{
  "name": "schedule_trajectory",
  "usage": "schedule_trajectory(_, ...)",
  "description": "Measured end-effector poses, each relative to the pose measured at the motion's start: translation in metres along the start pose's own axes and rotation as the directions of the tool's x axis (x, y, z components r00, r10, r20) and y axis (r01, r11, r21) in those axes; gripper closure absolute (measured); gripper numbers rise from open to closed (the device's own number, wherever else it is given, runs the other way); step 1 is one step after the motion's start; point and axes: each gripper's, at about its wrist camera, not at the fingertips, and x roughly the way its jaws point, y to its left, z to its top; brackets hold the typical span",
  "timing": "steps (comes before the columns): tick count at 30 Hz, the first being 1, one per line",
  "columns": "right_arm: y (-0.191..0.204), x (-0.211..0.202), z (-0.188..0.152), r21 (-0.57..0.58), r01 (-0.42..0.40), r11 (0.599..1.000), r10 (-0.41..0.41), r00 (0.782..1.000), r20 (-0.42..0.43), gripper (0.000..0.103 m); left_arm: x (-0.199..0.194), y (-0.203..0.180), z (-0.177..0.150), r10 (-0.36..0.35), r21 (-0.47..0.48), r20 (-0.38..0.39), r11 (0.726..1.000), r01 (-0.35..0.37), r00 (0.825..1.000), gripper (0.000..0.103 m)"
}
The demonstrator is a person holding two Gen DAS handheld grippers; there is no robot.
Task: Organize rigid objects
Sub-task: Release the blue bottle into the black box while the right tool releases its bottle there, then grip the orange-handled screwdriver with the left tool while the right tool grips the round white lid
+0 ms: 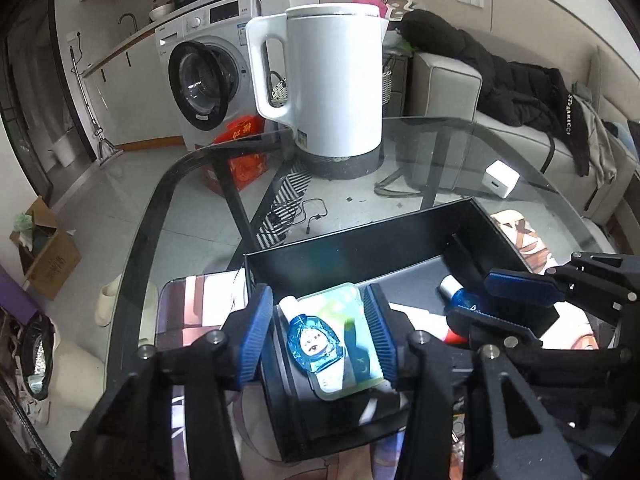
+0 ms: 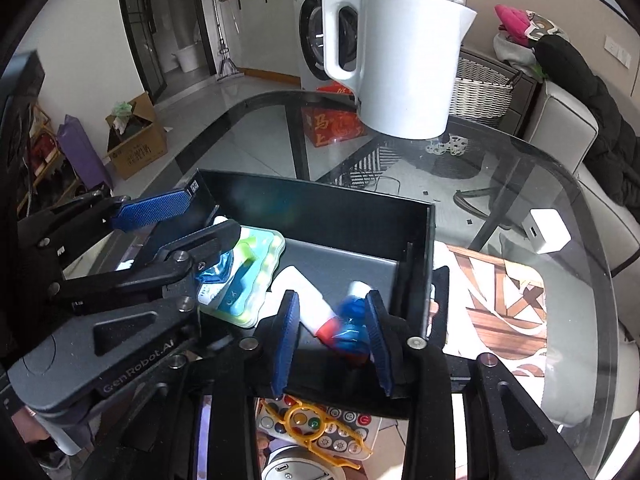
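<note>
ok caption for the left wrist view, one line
Left gripper open over small blue bottle on pale green packet inside black tray.

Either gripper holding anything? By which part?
Nothing looks held. Left gripper: jaws stand clear either side of a blue bottle lying on the green pack. Right gripper: jaws straddle a second blue bottle in the black box, gap showing.

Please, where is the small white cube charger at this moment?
The white cube charger sits on the glass table, outside the black box to its right in the right wrist view, beyond the patterned mat and apart from the white kettle.
</note>
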Motion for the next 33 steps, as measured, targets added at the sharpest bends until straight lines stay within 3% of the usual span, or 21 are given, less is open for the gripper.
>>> schedule_trajectory(5,-0.001,-0.011,-0.003,0.007,-0.006,1.000,0.006,1.000,0.026,0.061,-0.013,0.000,-0.001,0.032,0.001,0.037,0.999,-0.033,0.999,0.045)
schedule_trajectory(11,-0.002,-0.031,-0.006,0.017,-0.009,1.000,0.008,0.997,0.076,0.053,-0.035,0.003,-0.001,0.015,-0.014,0.077,1.000,-0.014,0.997,0.037)
schedule_trajectory(19,0.000,-0.064,-0.014,0.009,-0.026,1.000,0.025,0.994,0.109,0.051,-0.068,-0.004,-0.009,-0.001,0.012,0.109,1.000,0.000,0.994,0.034)
schedule_trajectory(30,-0.005,-0.078,-0.043,0.035,-0.050,0.998,0.050,0.999,0.009,0.050,-0.080,-0.012,-0.034,-0.082,-0.004,0.007,0.997,0.082,0.997,0.034)
schedule_trajectory(33,-0.005,-0.077,-0.053,0.026,-0.046,0.999,0.047,0.999,-0.025,0.050,-0.078,-0.019,-0.044,-0.075,0.021,-0.025,0.997,0.075,0.997,0.034)
